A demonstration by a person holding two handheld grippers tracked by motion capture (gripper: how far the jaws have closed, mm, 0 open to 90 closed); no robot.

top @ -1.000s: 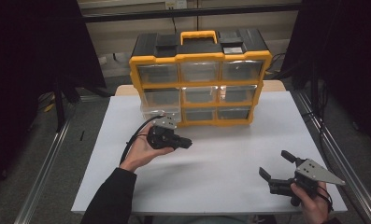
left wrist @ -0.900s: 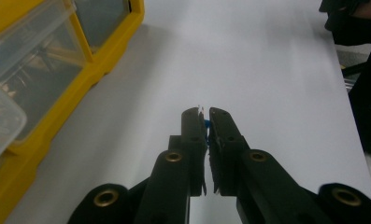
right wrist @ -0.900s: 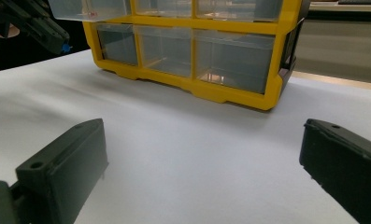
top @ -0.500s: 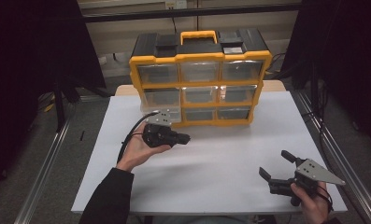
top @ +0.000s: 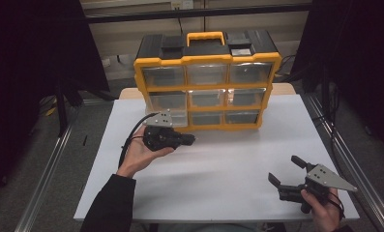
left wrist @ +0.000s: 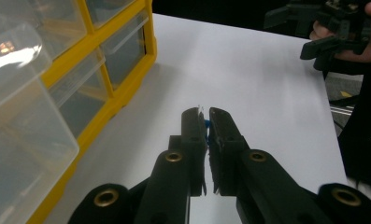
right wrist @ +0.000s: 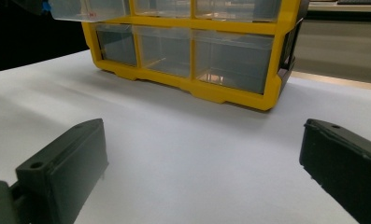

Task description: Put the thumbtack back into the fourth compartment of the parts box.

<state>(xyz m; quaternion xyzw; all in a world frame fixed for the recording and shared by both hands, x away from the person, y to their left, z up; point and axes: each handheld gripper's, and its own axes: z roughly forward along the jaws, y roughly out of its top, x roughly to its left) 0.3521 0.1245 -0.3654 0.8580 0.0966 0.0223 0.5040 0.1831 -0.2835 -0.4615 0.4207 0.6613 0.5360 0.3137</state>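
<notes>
The left gripper (top: pixel 188 139) is held just in front of the yellow-framed plastic drawer cabinet with clear drawers (top: pixel 206 82), beside its lower left corner, where one clear plastic drawer (left wrist: pixel 19 116) stands pulled out of the frame. In the left gripper view the fingers (left wrist: pixel 192 135) are clenched on a small blue item (left wrist: pixel 206 126), too small to identify, with only a sliver showing between the pads. Risk 1: the hold is narrow and near the fingertips; any tilt or quick swing toward the cabinet is likely to let the item slip out onto the white worktop (top: pixel 228 164). Risk 2: the open drawer projects in front of the cabinet; an approach at the wrong height may strike its front wall, push it back in or jolt its contents. Risk 3: a release before the fingers are over the drawer would drop the item in front of the cabinet. The right gripper (top: pixel 288 175) rests well apart from the cabinet, near the front right corner of the worktop, fingers released and wide, so it offers no support for the drawer.
</notes>
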